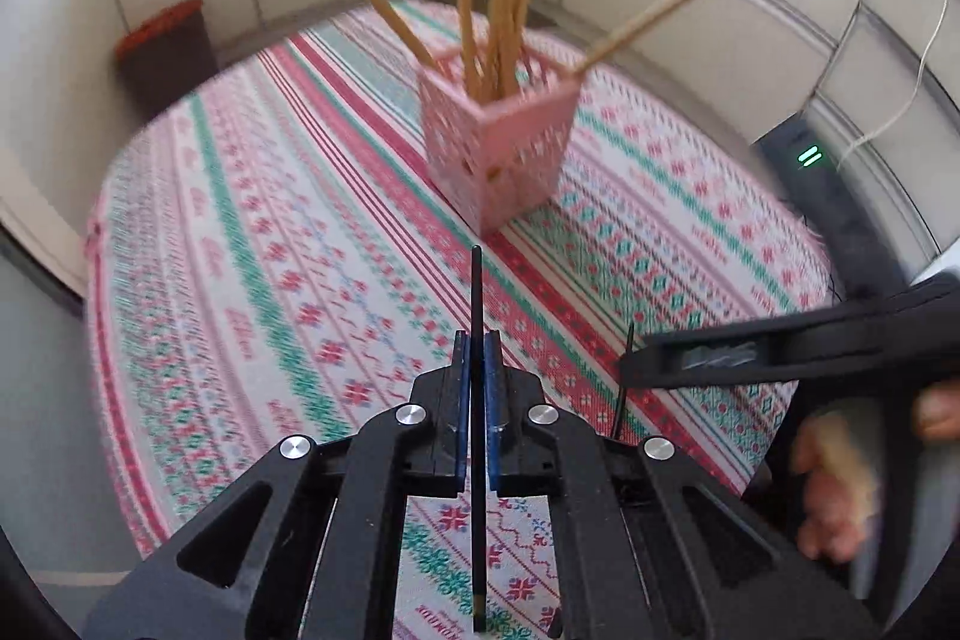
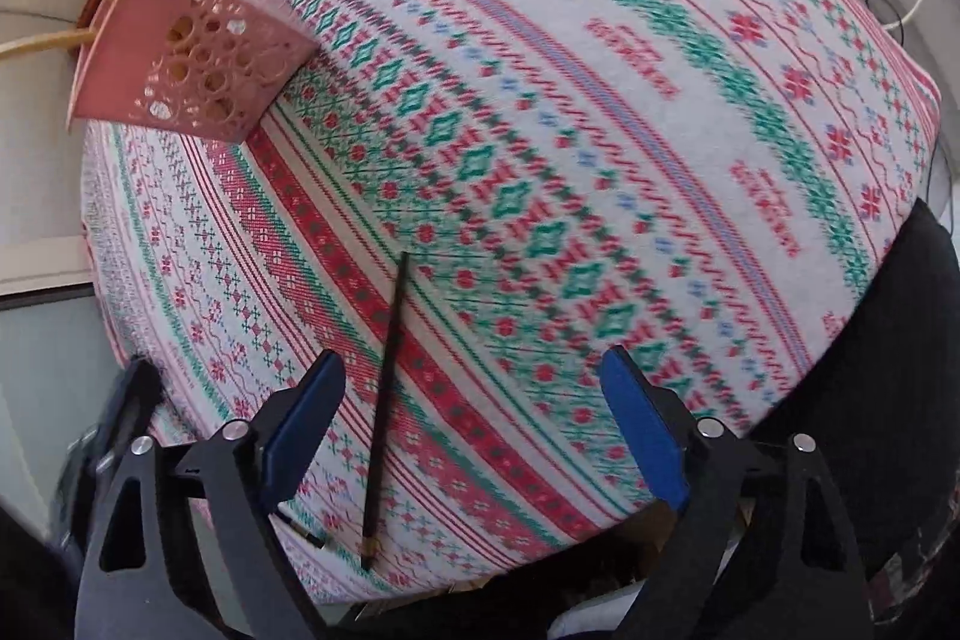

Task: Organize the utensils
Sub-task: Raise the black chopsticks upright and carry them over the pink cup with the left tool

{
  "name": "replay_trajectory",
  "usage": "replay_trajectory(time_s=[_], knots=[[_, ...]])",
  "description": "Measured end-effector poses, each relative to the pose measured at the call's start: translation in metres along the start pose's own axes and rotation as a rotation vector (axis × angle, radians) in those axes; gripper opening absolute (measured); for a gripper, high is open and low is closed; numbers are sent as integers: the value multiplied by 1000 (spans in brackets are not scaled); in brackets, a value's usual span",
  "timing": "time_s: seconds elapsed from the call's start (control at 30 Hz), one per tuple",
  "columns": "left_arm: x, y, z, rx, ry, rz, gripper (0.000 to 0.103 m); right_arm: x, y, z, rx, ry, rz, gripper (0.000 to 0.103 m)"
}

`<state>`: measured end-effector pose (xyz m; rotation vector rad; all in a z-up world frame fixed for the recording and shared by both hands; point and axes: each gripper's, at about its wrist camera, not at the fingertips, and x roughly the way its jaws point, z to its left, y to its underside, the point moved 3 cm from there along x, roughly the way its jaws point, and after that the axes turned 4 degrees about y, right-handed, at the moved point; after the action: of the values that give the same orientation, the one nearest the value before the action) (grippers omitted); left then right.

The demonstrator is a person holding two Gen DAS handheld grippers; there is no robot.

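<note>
Left claw is gripping a black chopstick pointing toward the far pink holder; right claw, wide, is hovering over another black chopstick on the tabletop.

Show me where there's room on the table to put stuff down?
Most of the patterned tablecloth is bare: the whole stretch between the pink holder and the near edge. Crowded only near that edge, where the black chopstick lies beneath the open right gripper.

Both wrist cameras look steeply down, sharing the tablecloth (pink holder beyond).
</note>
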<state>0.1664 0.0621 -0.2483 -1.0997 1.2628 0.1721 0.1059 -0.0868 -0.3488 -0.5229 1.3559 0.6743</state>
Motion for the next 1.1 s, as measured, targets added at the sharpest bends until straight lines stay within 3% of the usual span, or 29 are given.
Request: replay_trajectory(time_s=[0.07, 0.13, 0.2, 0.27, 0.3, 0.37, 0.53, 0.7, 1.1], knots=[[-24, -1, 0, -7, -23, -62, 4, 5, 2, 17, -30, 71, -28, 82], [-41, -3, 5, -22, -50, -113, 3, 6, 5, 31, -54, 116, -66, 76], [-56, -3, 7, -39, -81, -154, 3, 5, 8, 45, -101, 181, -108, 54], [-68, -5, 11, -54, -101, -187, 3, 4, 11, 55, -136, 212, -132, 39], [-72, -7, 12, -57, -108, -197, 3, 4, 12, 61, -143, 217, -141, 26], [-79, -9, 12, -55, -115, -212, 3, 4, 13, 67, -152, 207, -146, 9], [-91, -12, 12, -54, -141, -225, 3, 0, 5, 67, -126, 133, -131, 5], [-100, -13, 9, -55, -188, -248, 3, -29, -2, 52, -138, 42, -147, 5], [-116, -16, -18, -35, -261, -267, 3, -131, 17, -1, -306, -117, -341, 5]])
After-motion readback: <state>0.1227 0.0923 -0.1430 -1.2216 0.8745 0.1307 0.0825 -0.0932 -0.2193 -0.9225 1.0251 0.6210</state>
